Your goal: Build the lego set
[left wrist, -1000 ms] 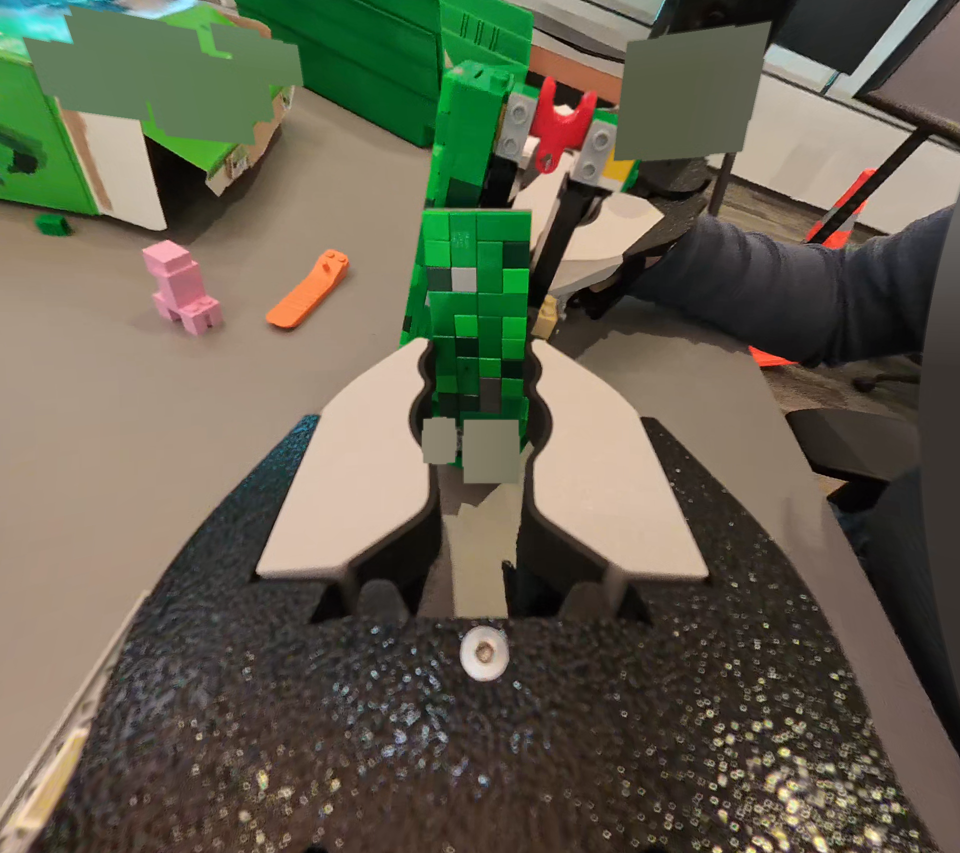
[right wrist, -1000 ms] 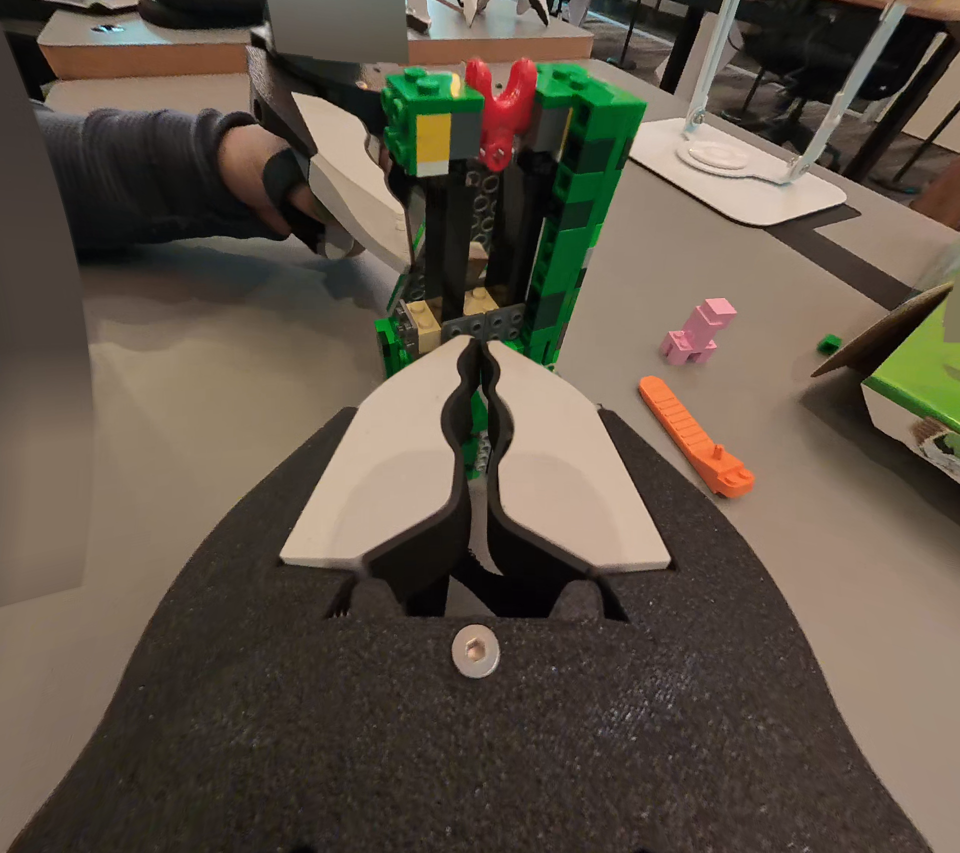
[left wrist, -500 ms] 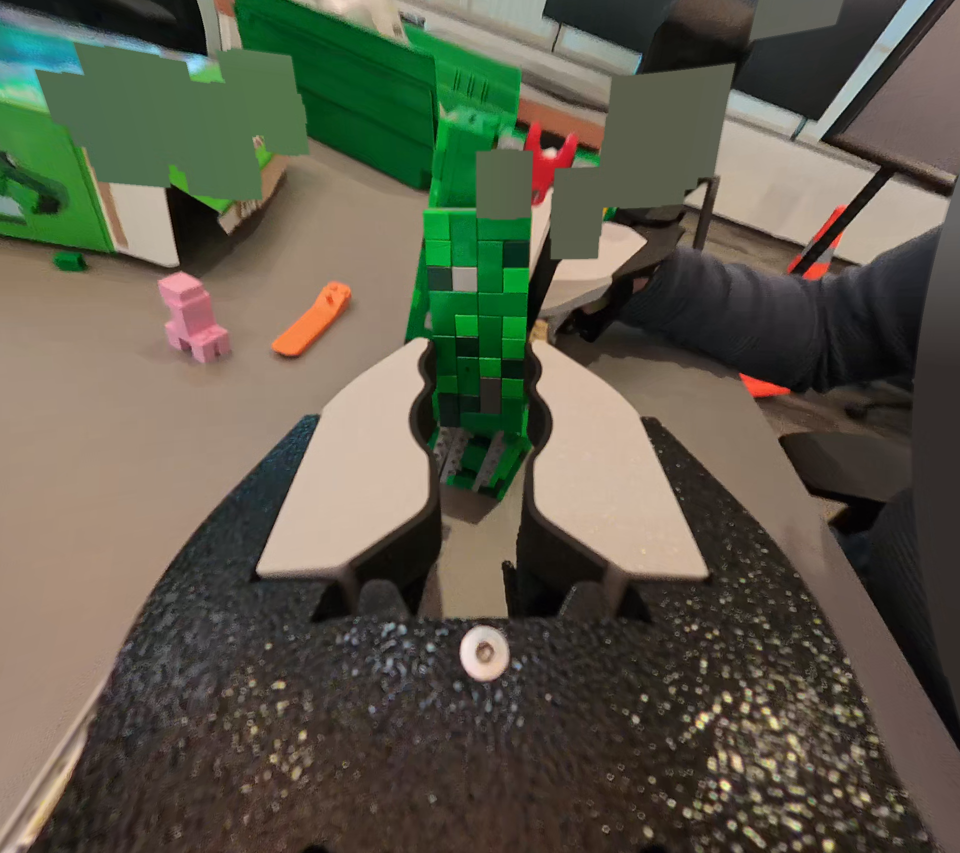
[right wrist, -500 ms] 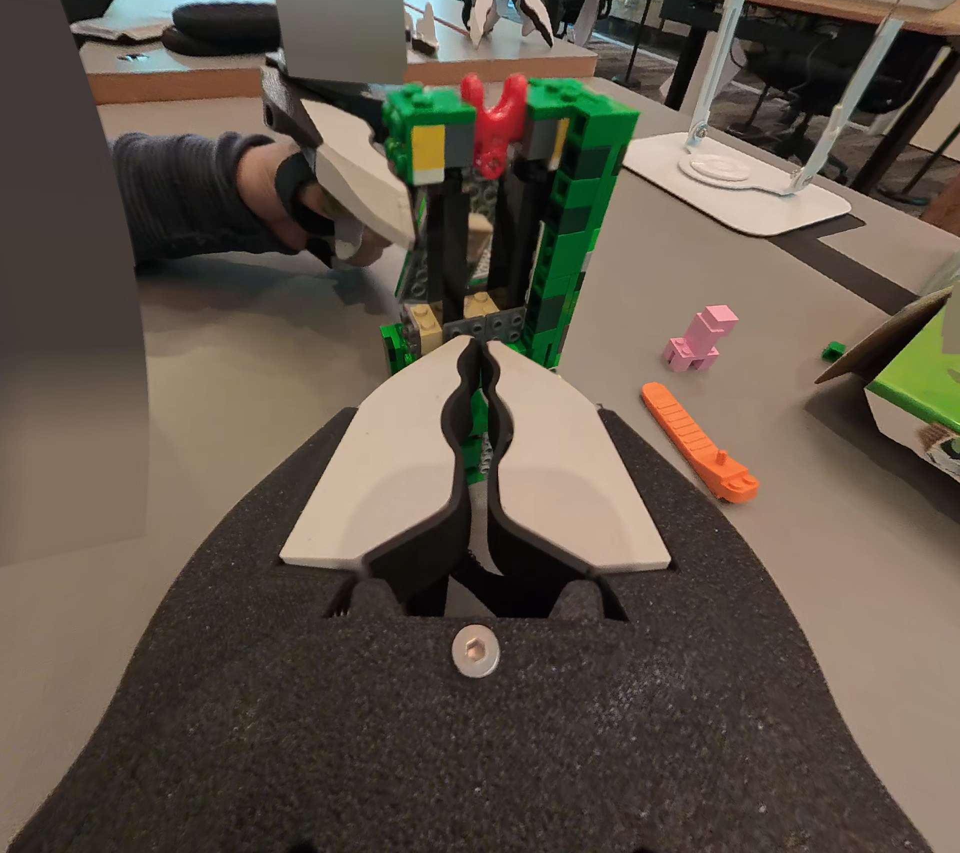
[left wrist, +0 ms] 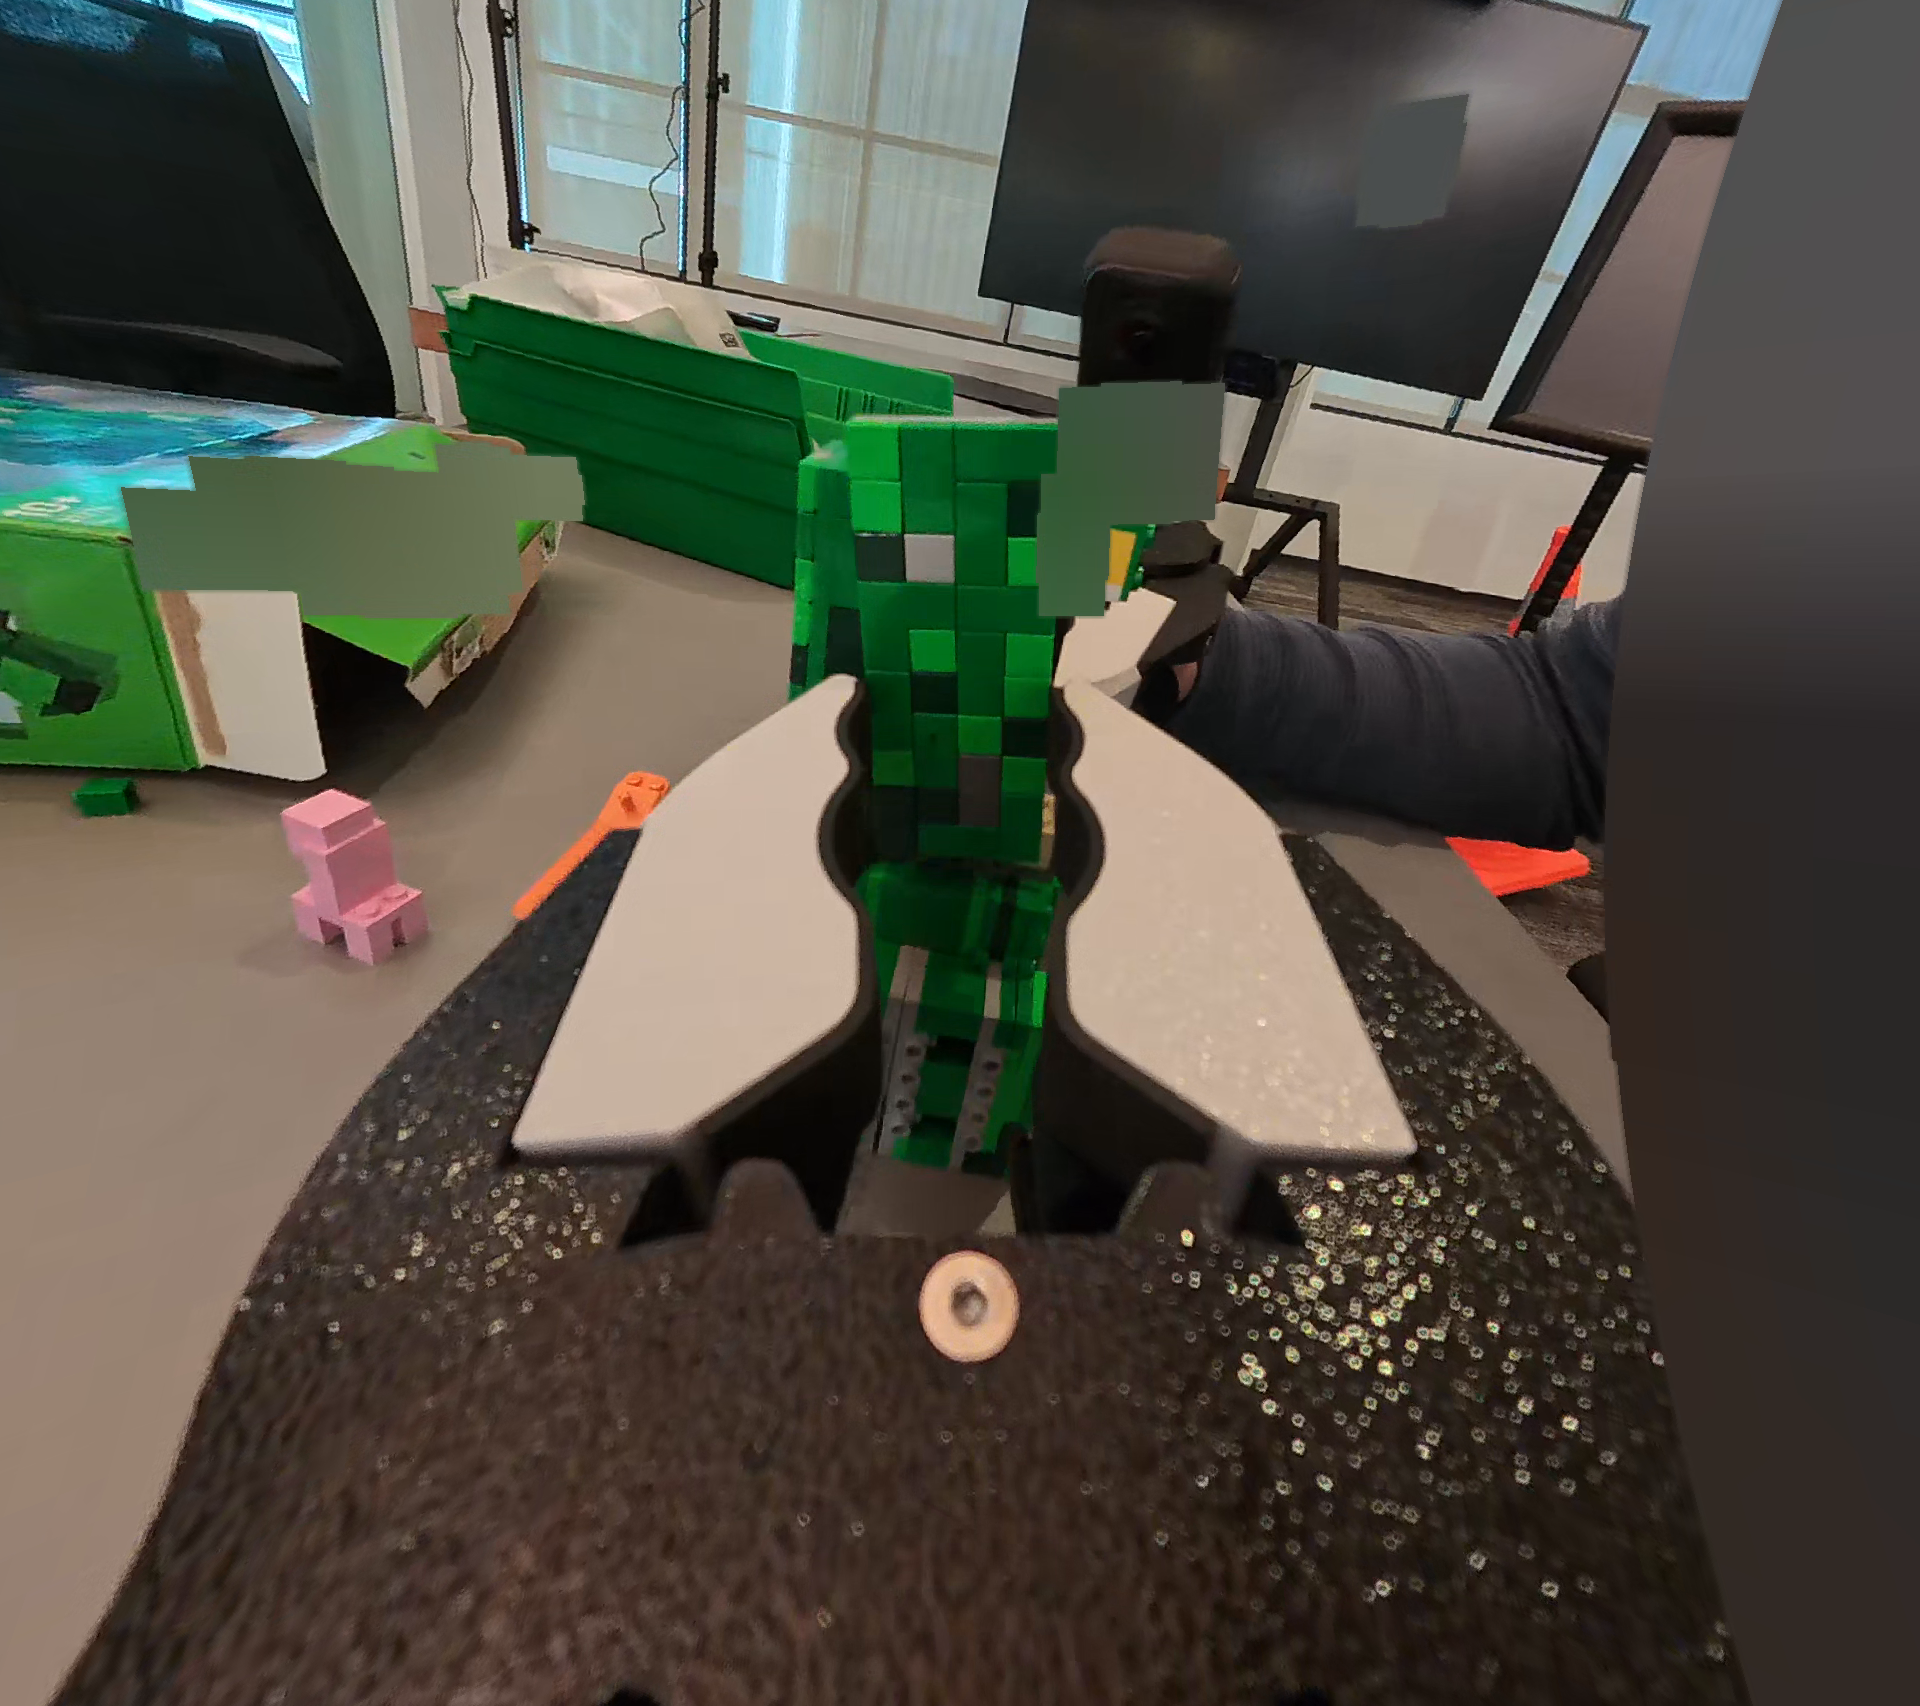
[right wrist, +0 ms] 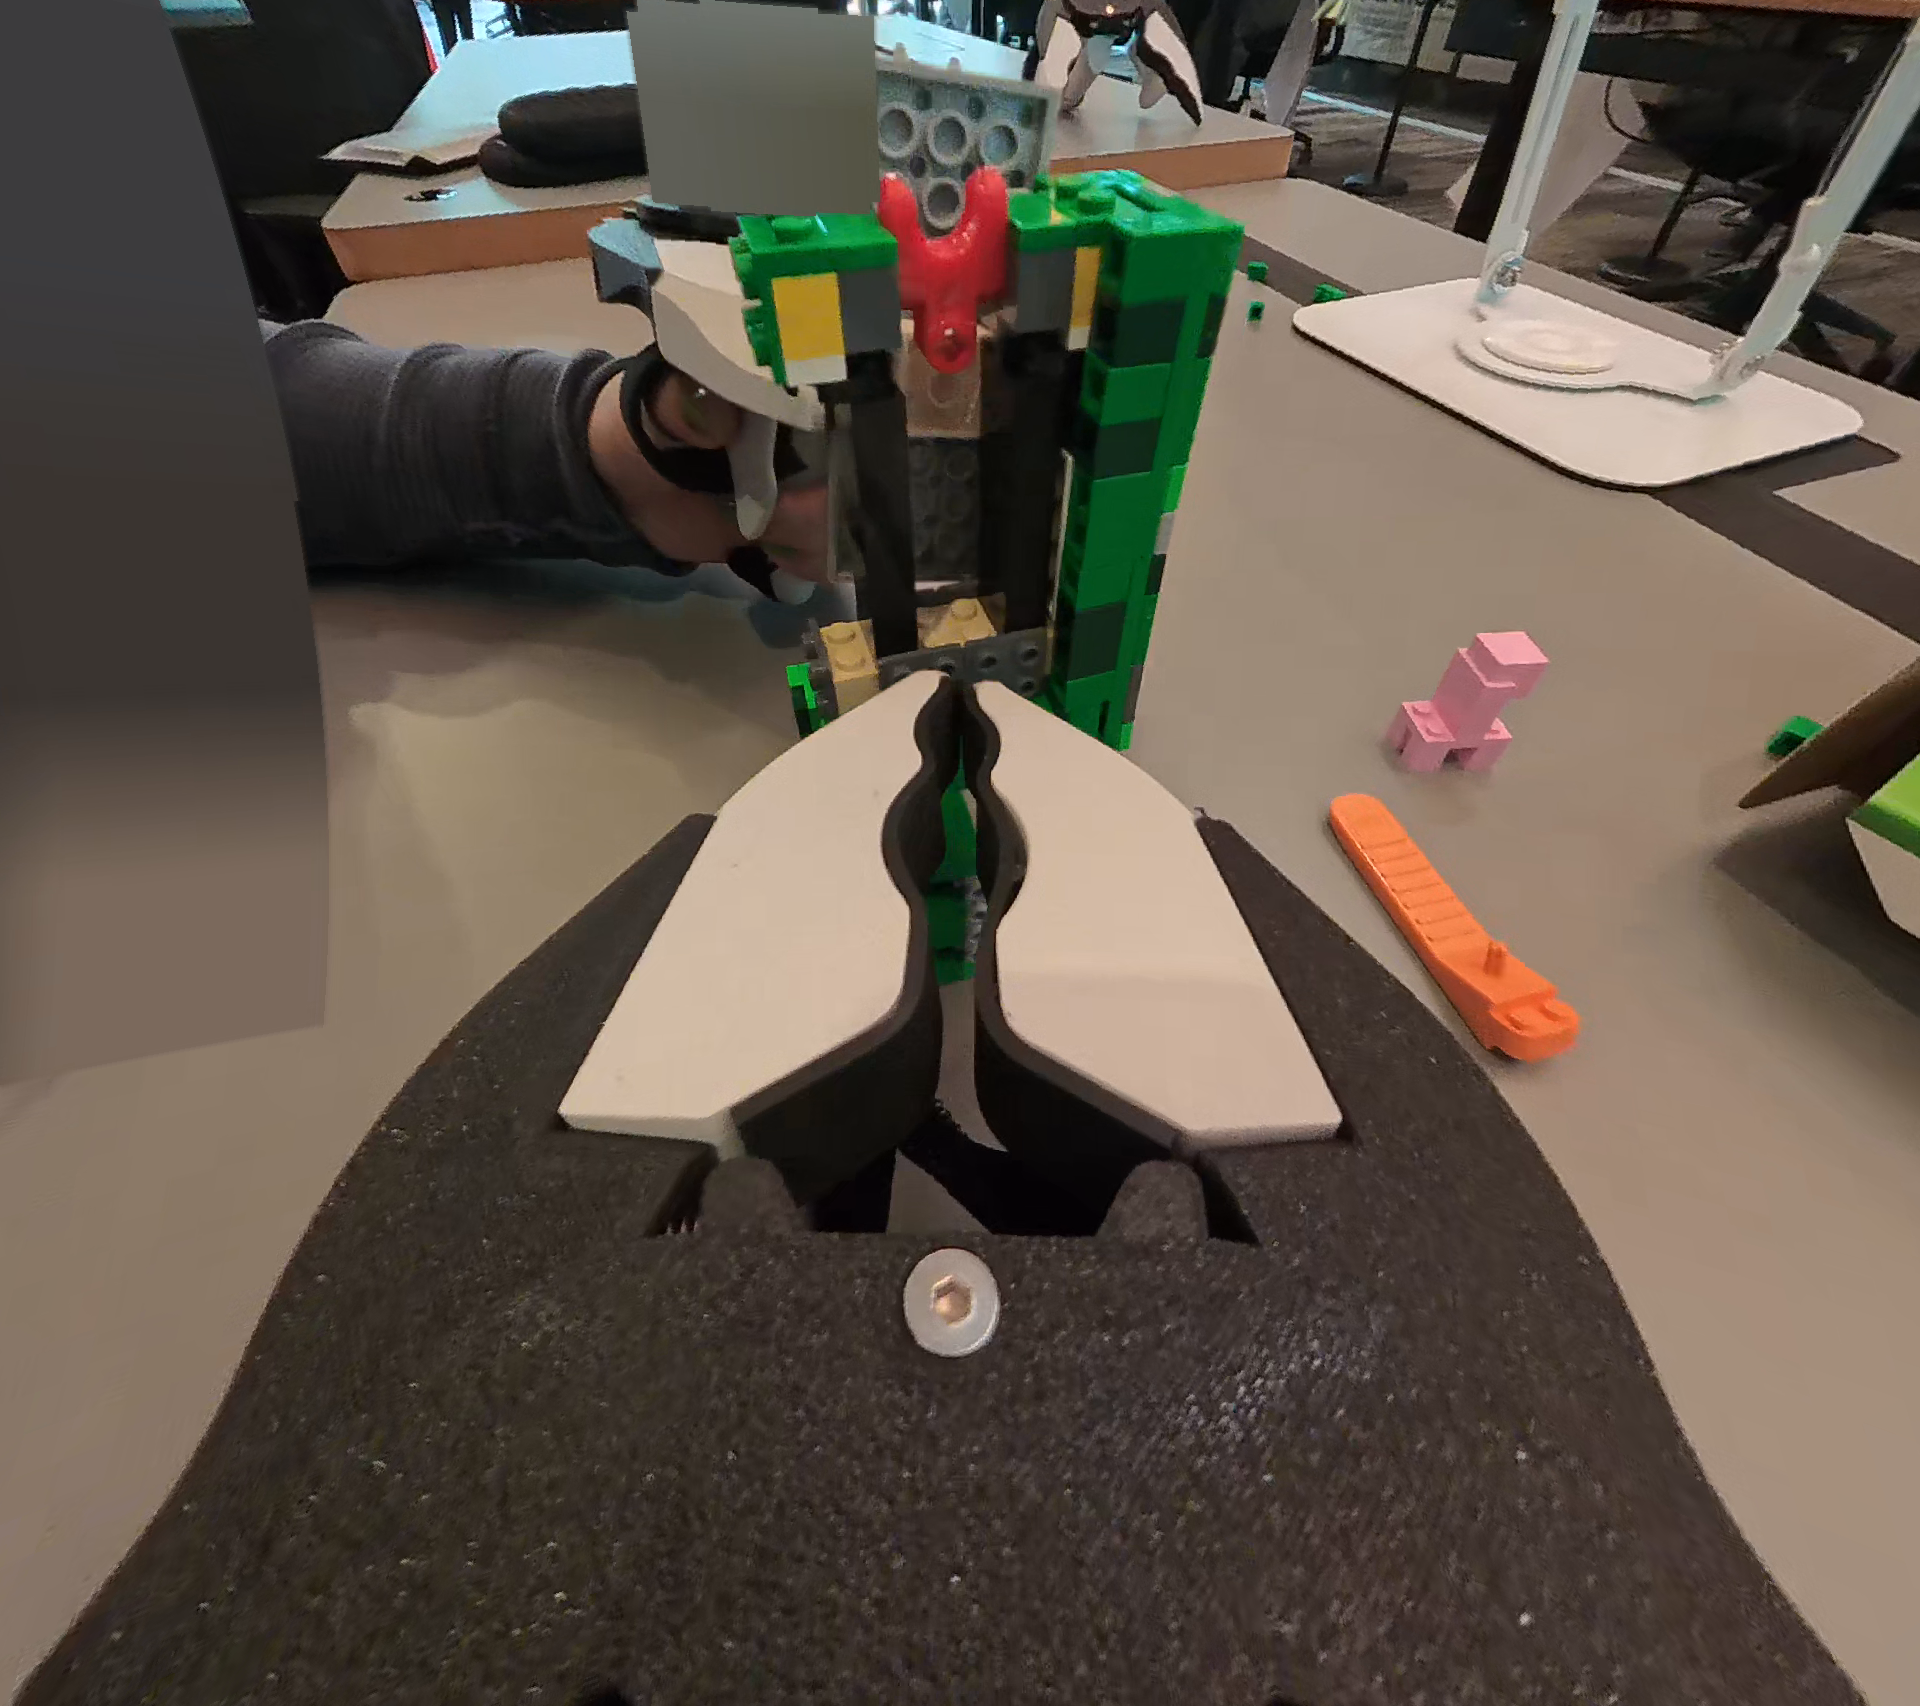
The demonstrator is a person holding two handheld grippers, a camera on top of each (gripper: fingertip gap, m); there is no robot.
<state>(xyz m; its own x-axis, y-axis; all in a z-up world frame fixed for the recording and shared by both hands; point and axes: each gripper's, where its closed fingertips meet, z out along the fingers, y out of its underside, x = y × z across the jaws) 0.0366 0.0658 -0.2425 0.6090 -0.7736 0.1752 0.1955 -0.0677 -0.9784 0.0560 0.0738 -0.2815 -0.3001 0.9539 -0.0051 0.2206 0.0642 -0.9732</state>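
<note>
My left gripper (left wrist: 956, 700) is shut on a tall green pixel-patterned brick panel (left wrist: 956, 617), with both pads pressed on its sides at mid height. The panel stands upright on the grey table (left wrist: 208, 1085). In the right wrist view it is the far face of a hollow green brick model (right wrist: 1132, 430) with black inner columns and a red forked piece (right wrist: 945, 264) on top. The left gripper shows there too (right wrist: 717, 337). My right gripper (right wrist: 961, 690) is shut, with its tips against the grey plate at the model's base. One right finger (left wrist: 1117, 648) shows behind the panel.
A pink brick pig (right wrist: 1465, 706) and an orange brick separator (right wrist: 1449, 929) lie on the table near the model. A green printed box (left wrist: 83, 617) and green bins (left wrist: 623, 430) stand behind them. A white book stand (right wrist: 1579, 368) is at the back right.
My left gripper has tilted upward while still gripping the green panel, which now hides the red piece in its view. A grey studded plate now shows above the model. The right gripper stays shut.
</note>
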